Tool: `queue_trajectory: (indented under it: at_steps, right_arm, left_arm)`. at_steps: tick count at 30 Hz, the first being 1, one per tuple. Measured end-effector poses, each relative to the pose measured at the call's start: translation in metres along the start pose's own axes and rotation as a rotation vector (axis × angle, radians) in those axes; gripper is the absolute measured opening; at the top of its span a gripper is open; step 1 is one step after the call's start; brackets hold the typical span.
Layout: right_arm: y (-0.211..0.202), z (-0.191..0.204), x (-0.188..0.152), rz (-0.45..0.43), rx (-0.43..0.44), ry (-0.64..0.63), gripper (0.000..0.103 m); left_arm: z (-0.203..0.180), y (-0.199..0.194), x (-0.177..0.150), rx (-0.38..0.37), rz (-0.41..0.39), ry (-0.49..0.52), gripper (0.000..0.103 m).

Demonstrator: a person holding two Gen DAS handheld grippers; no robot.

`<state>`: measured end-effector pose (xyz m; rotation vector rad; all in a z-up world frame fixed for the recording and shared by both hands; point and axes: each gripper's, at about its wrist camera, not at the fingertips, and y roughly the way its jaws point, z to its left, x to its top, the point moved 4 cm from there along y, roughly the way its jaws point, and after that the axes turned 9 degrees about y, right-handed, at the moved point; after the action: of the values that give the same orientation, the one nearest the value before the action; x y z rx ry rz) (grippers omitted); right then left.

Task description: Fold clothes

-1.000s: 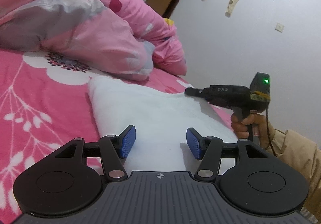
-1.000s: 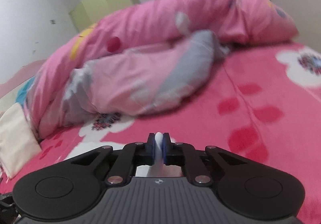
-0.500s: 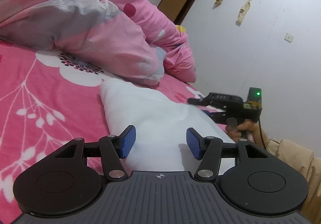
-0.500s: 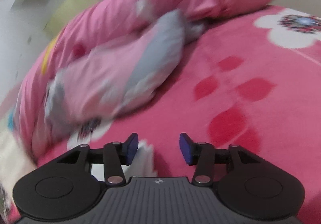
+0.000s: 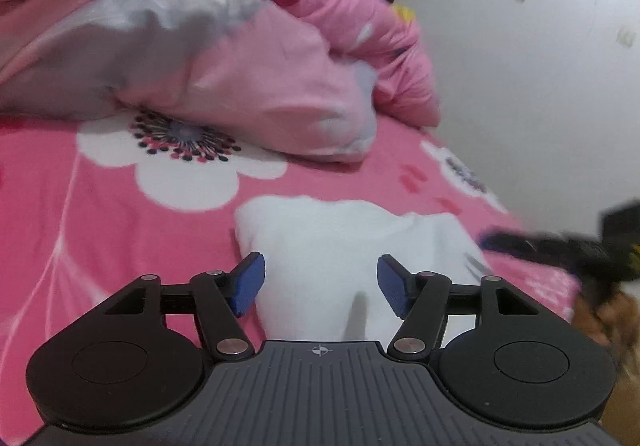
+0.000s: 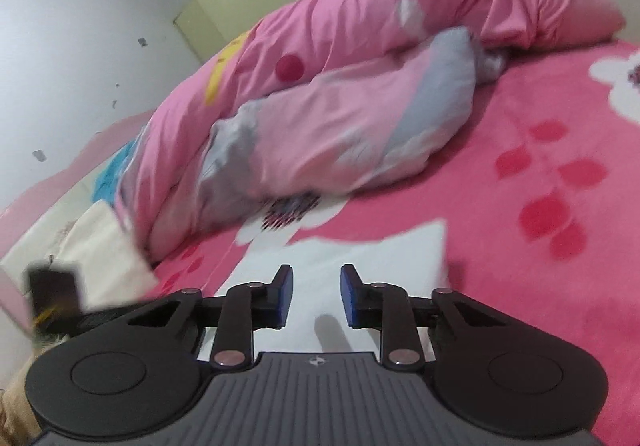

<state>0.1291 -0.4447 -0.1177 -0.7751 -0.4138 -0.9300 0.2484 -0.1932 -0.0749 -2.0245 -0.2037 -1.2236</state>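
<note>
White garment (image 5: 340, 242) lies just ahead of both grippers, left (image 5: 320, 284) and right (image 6: 316, 296), jaws apart, empty.

The bed (image 5: 100, 206) is covered by a bright pink fleece blanket printed with white flowers and red leaves. A folded white garment (image 5: 344, 242) lies flat on it near the front, well apart from a bunched pink and grey quilt (image 5: 224, 62) heaped across the far side.
</note>
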Motion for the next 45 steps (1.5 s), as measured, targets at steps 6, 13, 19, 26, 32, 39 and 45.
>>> queue_trajectory:
  at_steps: [6, 13, 19, 26, 32, 39, 45]
  right_arm:
    - [-0.017, 0.0, -0.015, 0.014, 0.028, 0.067, 0.022]
    - [-0.025, -0.039, -0.038, 0.04, -0.208, 0.052, 0.0]
    - [-0.072, -0.056, -0.048, -0.035, -0.326, 0.179, 0.0]
    - [-0.148, -0.031, -0.066, -0.156, -0.12, 0.344, 0.004]
    - [-0.134, -0.016, -0.082, -0.078, -0.091, 0.332, 0.032]
    - [-0.103, -0.02, -0.084, -0.038, -0.181, 0.27, 0.033]
    - [-0.112, -0.025, -0.084, -0.12, -0.185, 0.314, 0.033]
  left_arm:
    - [0.012, 0.069, 0.018, 0.066, 0.127, 0.079, 0.067]
    - [0.027, 0.075, 0.008, 0.117, 0.084, 0.021, 0.067]
    - [0.027, 0.071, 0.01, 0.129, 0.059, -0.012, 0.067]
    - [0.027, 0.034, 0.017, 0.157, 0.037, -0.062, 0.07]
    - [-0.009, -0.02, -0.002, 0.079, 0.037, 0.019, 0.072]
    - [-0.049, -0.078, -0.063, -0.008, 0.033, 0.07, 0.074]
    - [-0.055, -0.101, -0.088, 0.037, -0.037, 0.032, 0.074]
